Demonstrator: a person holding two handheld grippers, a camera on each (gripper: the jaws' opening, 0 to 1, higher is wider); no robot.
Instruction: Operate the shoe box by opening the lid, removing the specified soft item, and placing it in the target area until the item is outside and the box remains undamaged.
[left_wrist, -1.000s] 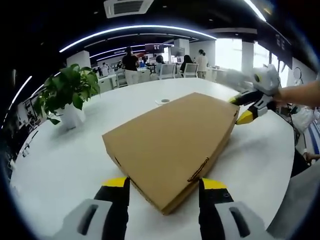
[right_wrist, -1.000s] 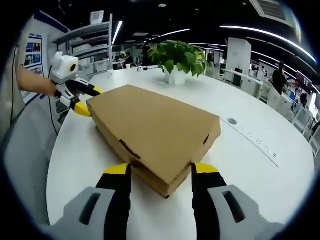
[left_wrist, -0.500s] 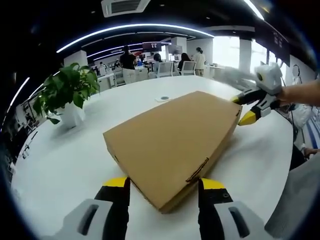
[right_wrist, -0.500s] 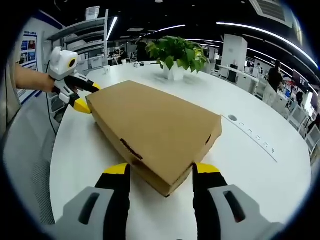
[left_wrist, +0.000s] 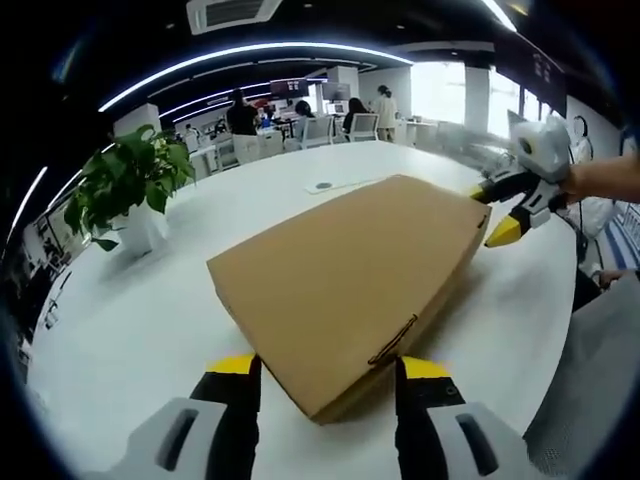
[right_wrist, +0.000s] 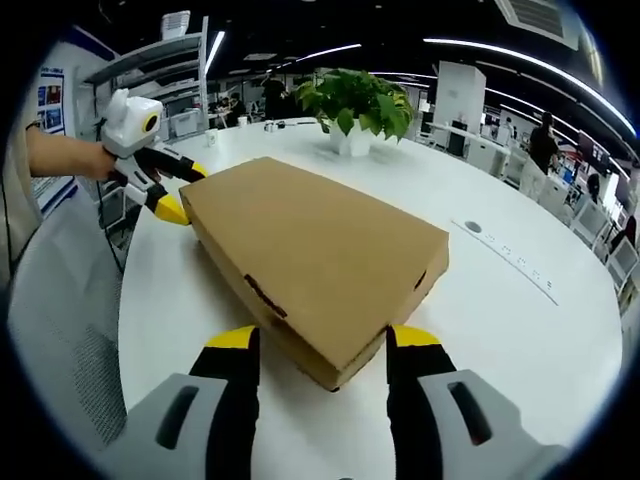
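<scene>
Shoe box lies flat on the white tabletop, lid shut, brown cardboard, one corner pointing at each of my cameras. Left gripper has its yellow-tipped fingers spread wide, one on each side of the near corner; I cannot tell whether they touch the cardboard. Right gripper sits the same way at the opposite corner of the shoe box, fingers apart and astride it, gripping nothing. In the left gripper view the right gripper shows at the far corner, held by a hand. A potted plant stands well apart from the box. People stand by desks in the background.
</scene>
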